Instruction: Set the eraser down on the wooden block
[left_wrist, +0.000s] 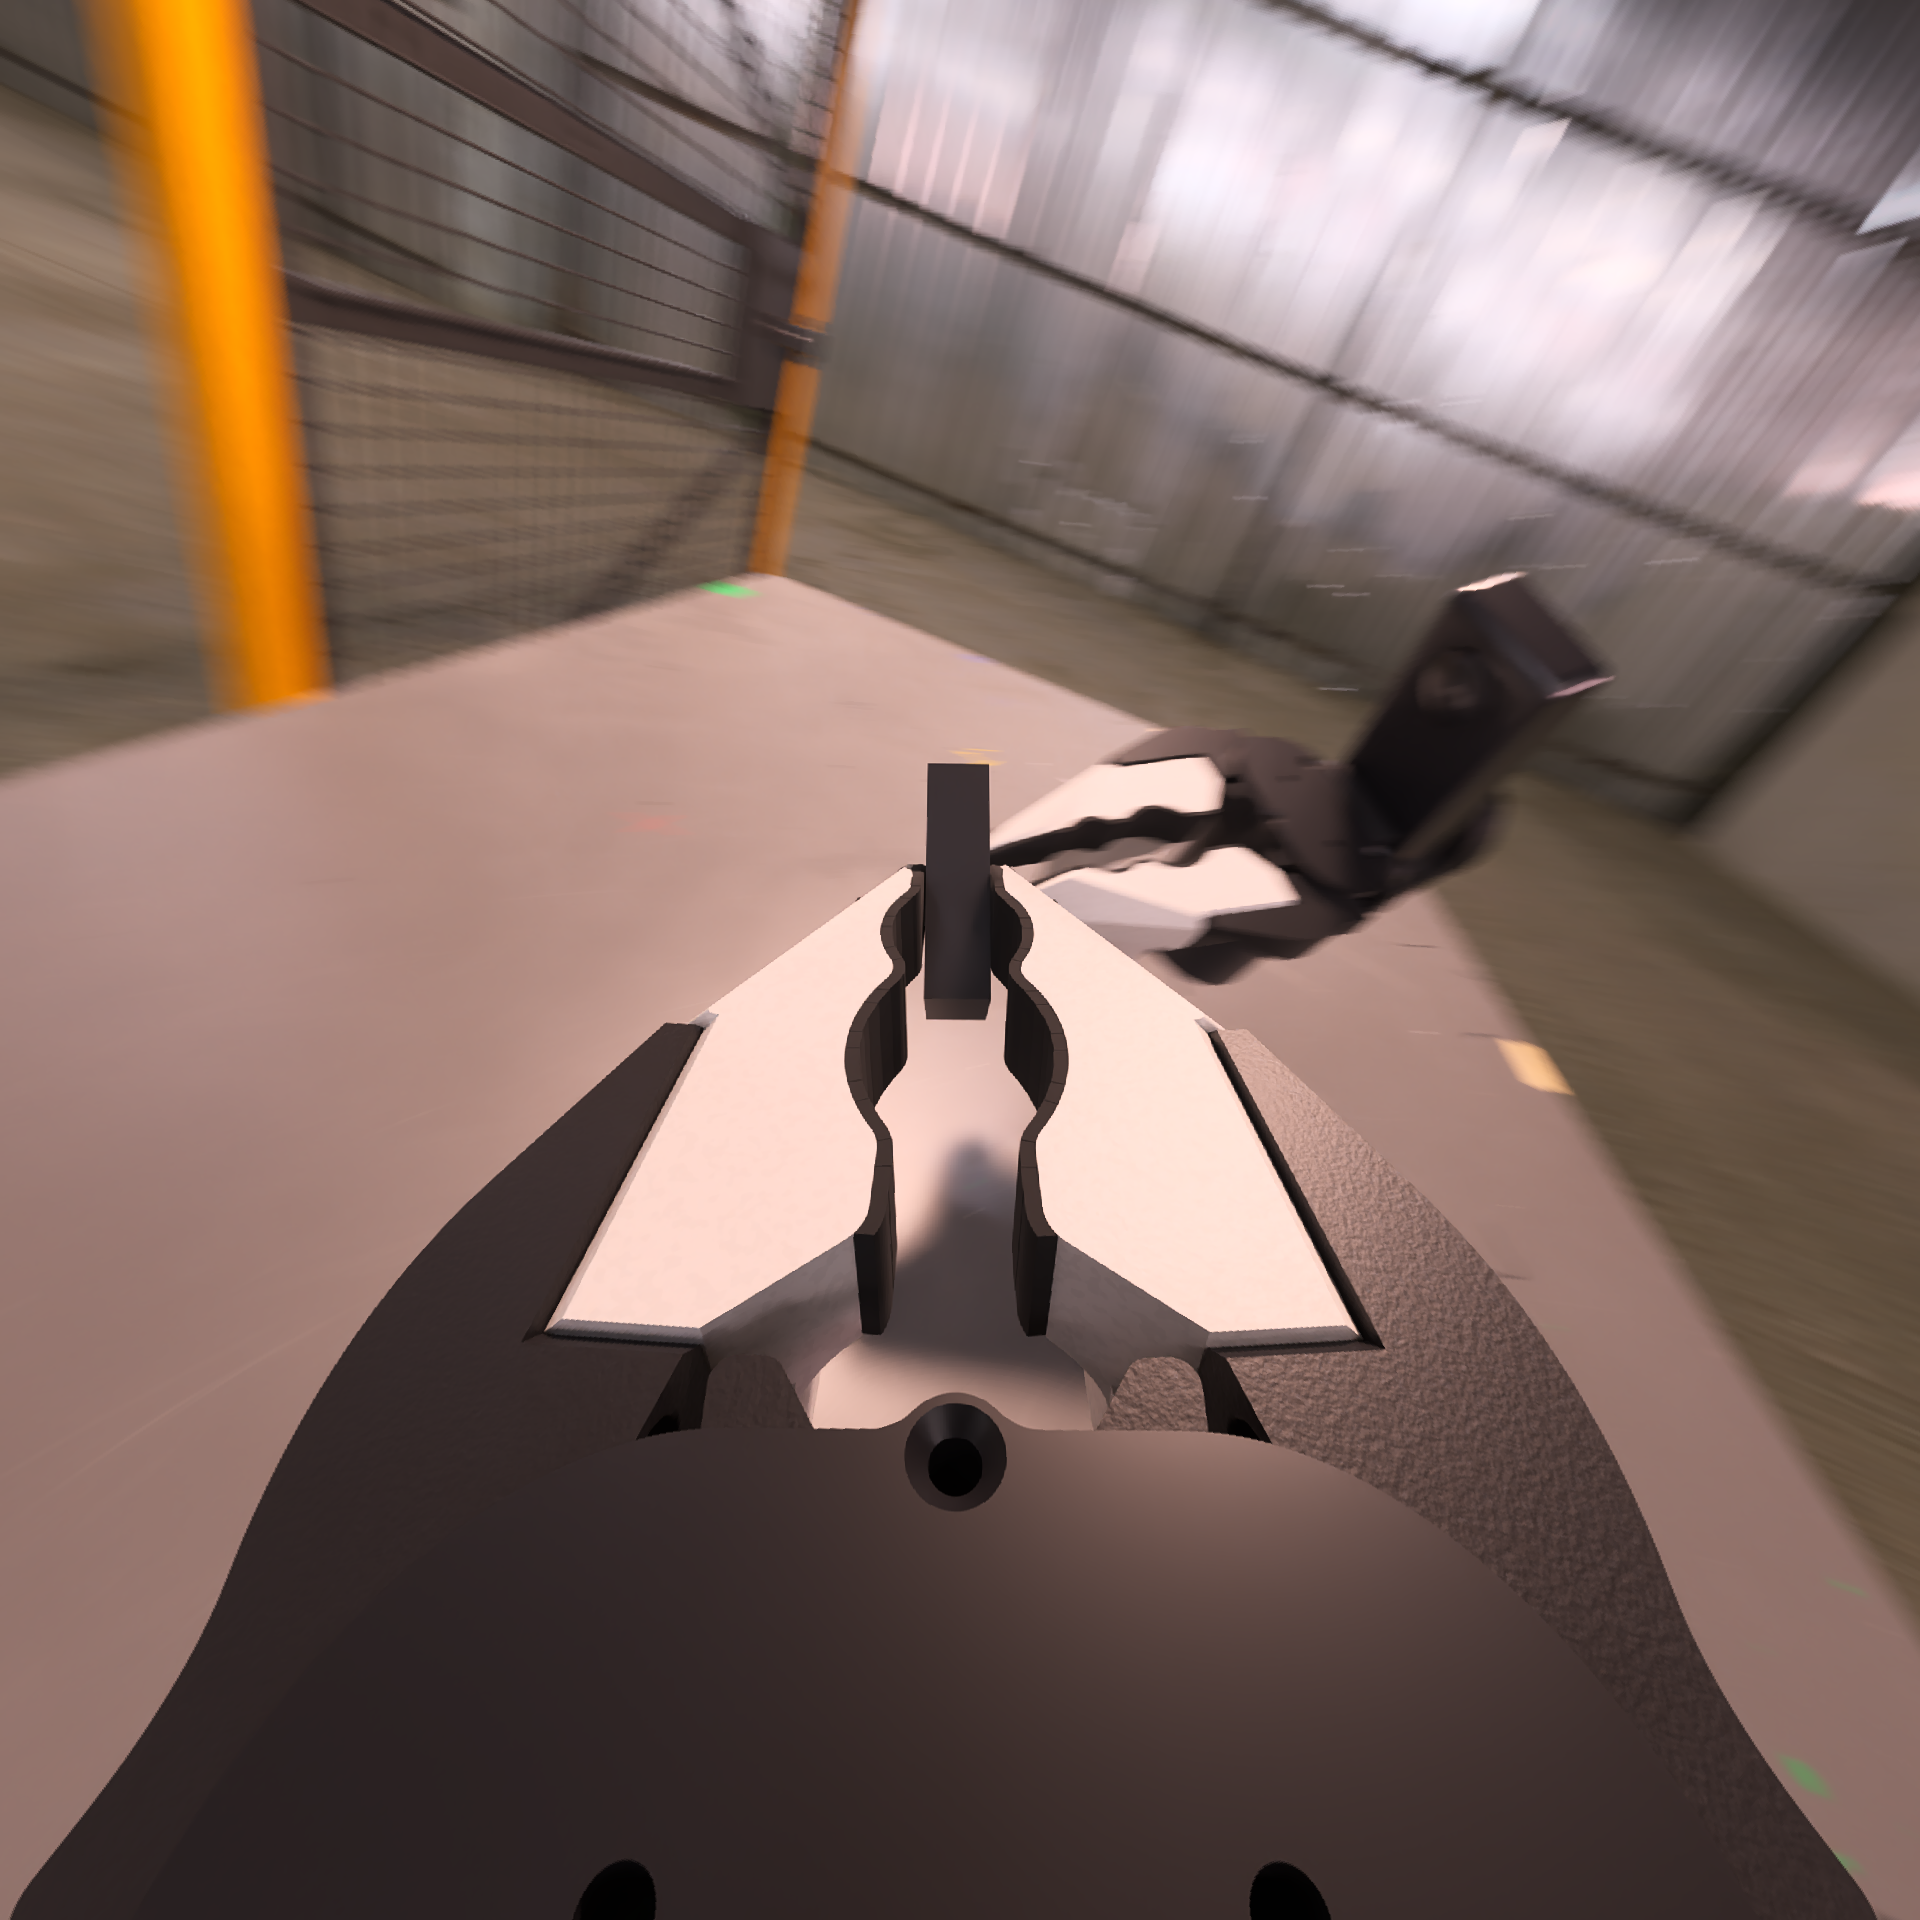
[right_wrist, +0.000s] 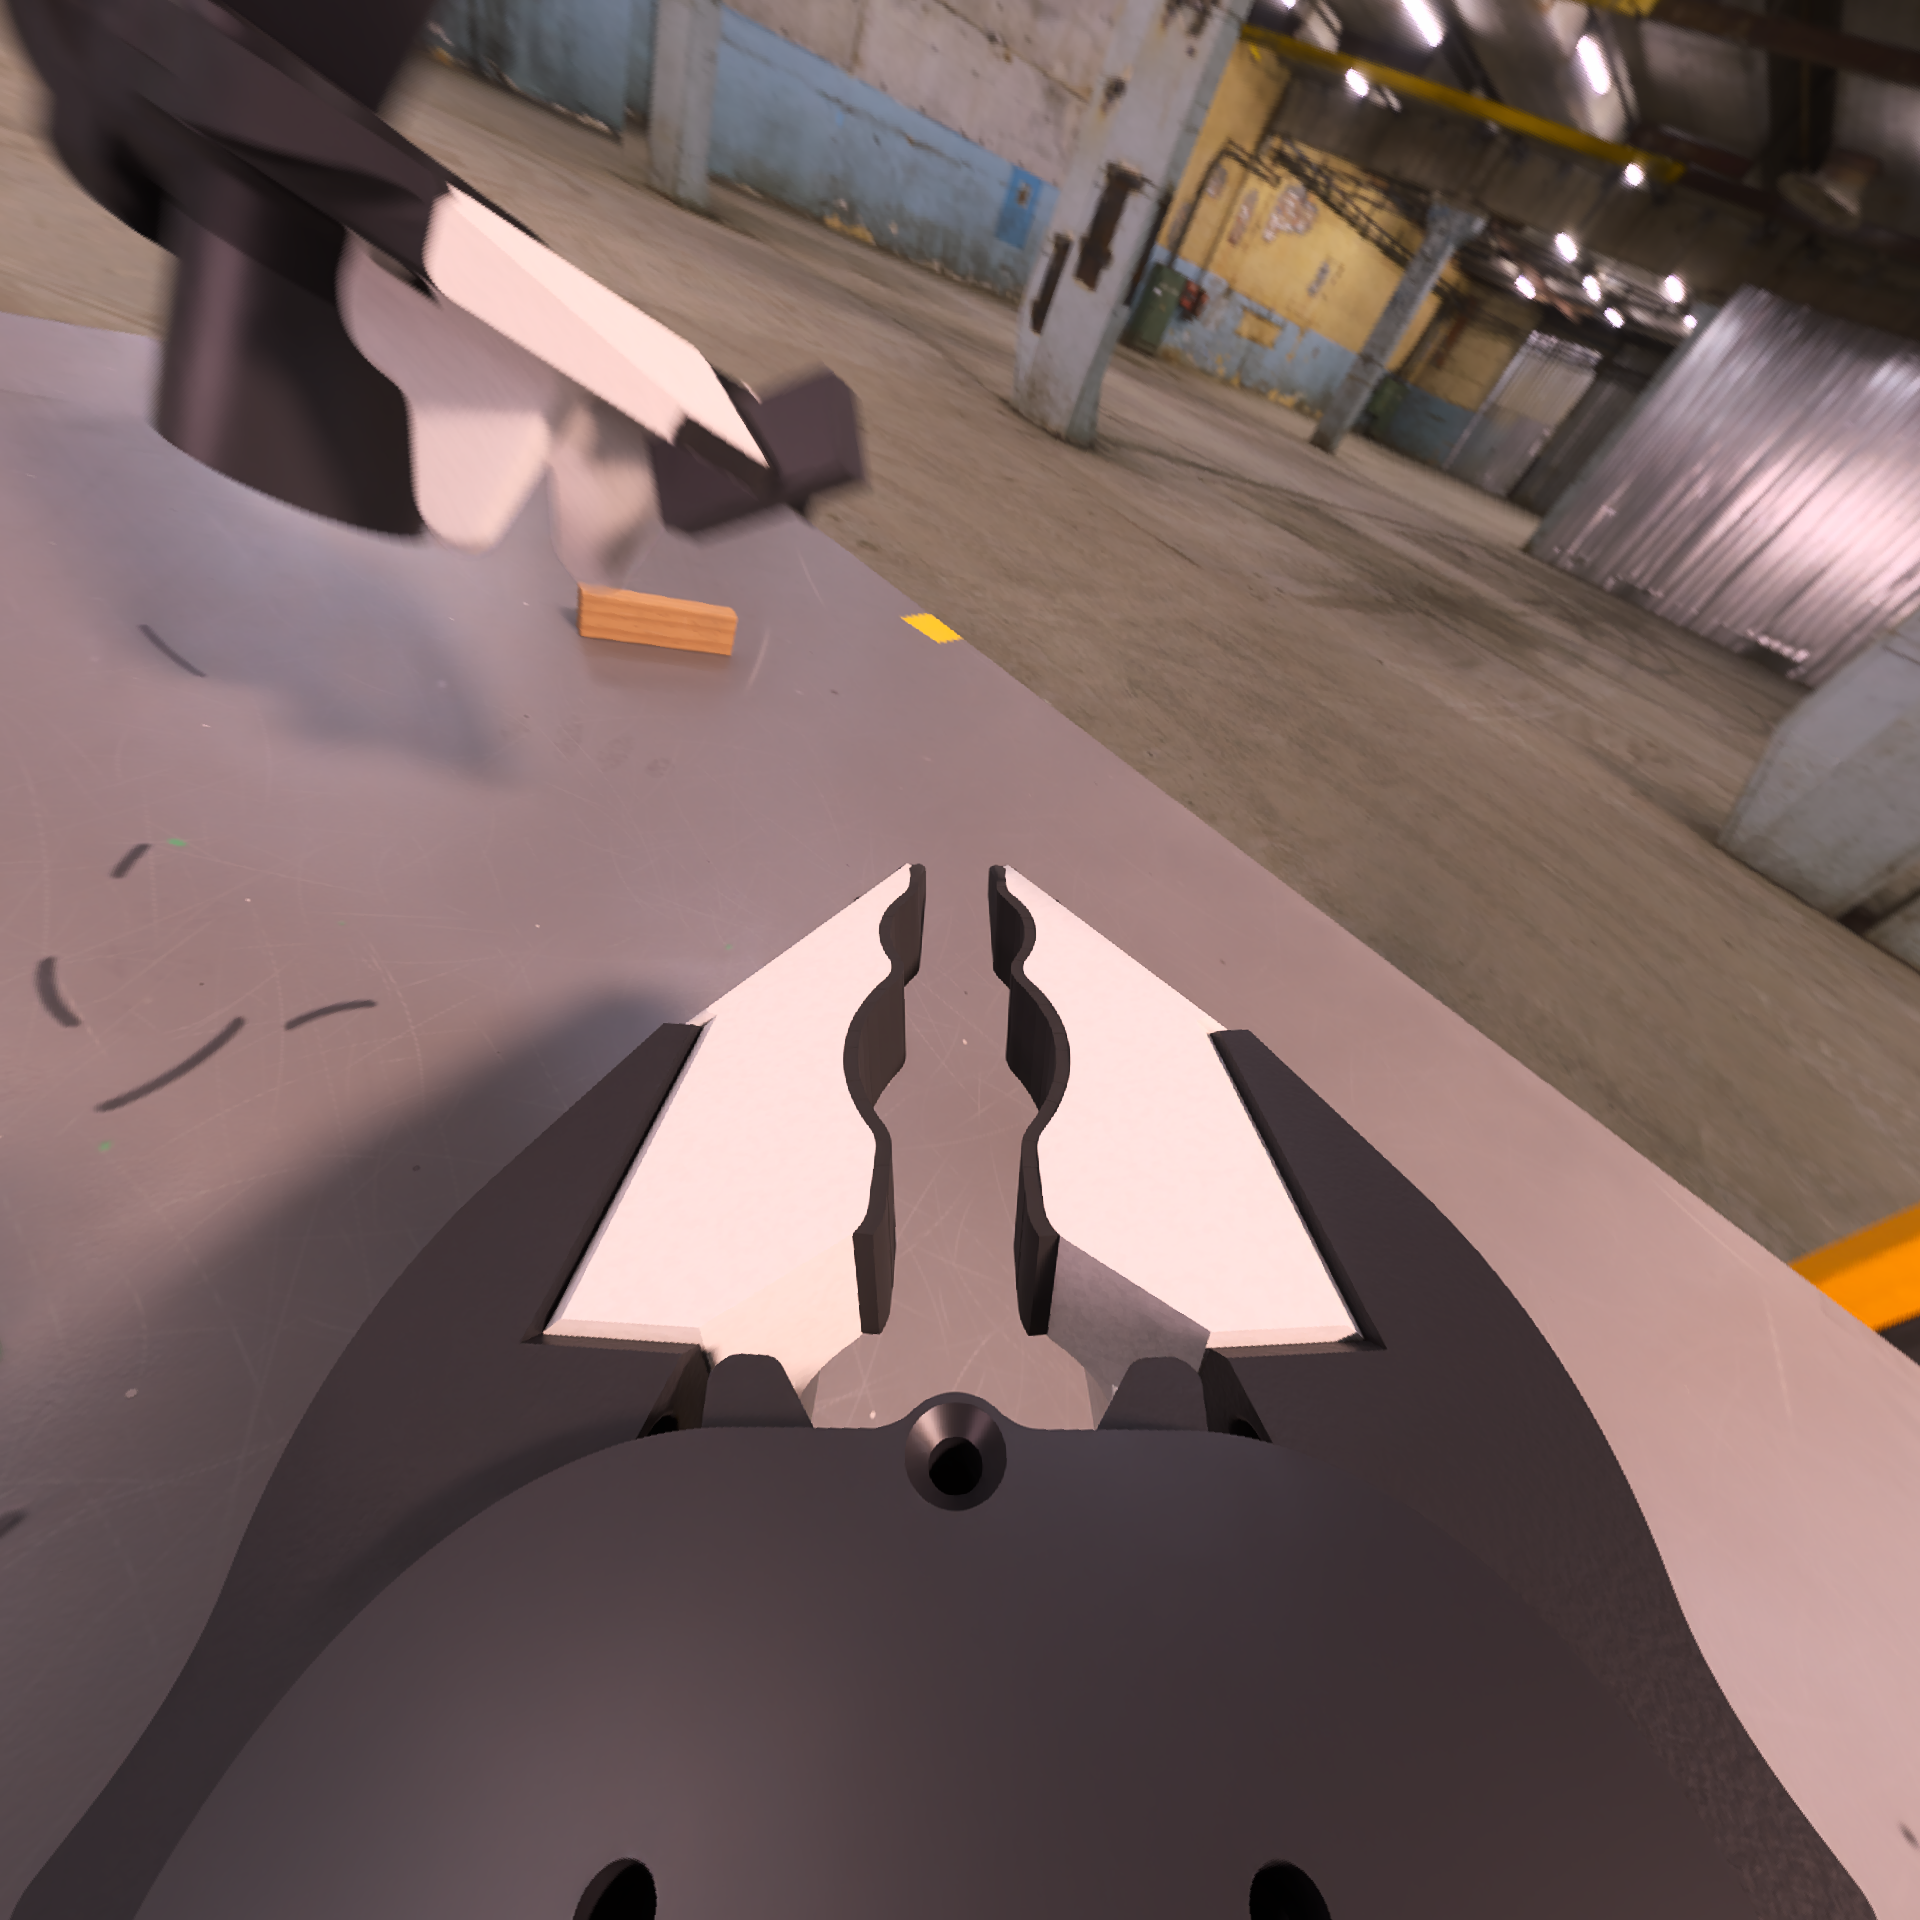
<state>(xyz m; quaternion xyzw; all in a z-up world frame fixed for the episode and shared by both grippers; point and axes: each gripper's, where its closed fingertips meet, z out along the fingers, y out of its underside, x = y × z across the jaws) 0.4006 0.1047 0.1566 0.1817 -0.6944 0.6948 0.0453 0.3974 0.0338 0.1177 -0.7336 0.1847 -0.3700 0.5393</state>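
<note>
The left gripper (left_wrist: 958, 883) has its jaws clamped on the eraser (left_wrist: 956, 888), a dark slab pinched near the fingertips. In the left wrist view the eraser's long axis runs forward along the fingers, its far end jutting past the tips and its near end sitting back between them. The right gripper (right_wrist: 956, 878) holds nothing, its jaws parted by a narrow gap over bare tabletop.

From the right wrist view, the left gripper (right_wrist: 764, 452) hangs above the table (right_wrist: 416, 935), the eraser (right_wrist: 774, 452) held clear of the surface, sticking out crosswise on both sides of the tips. The wooden block (right_wrist: 657, 620) lies flat on the table, lower in the picture than the eraser, its long side running left to right.

The table is grey, scuffed with dark curved marks (right_wrist: 171, 1065). Beyond its edge spread a concrete floor (right_wrist: 1299, 675), a worn pillar (right_wrist: 1101, 218) and a corrugated metal wall (right_wrist: 1745, 499); the left wrist view shows orange posts (left_wrist: 223, 343) with mesh fencing
</note>
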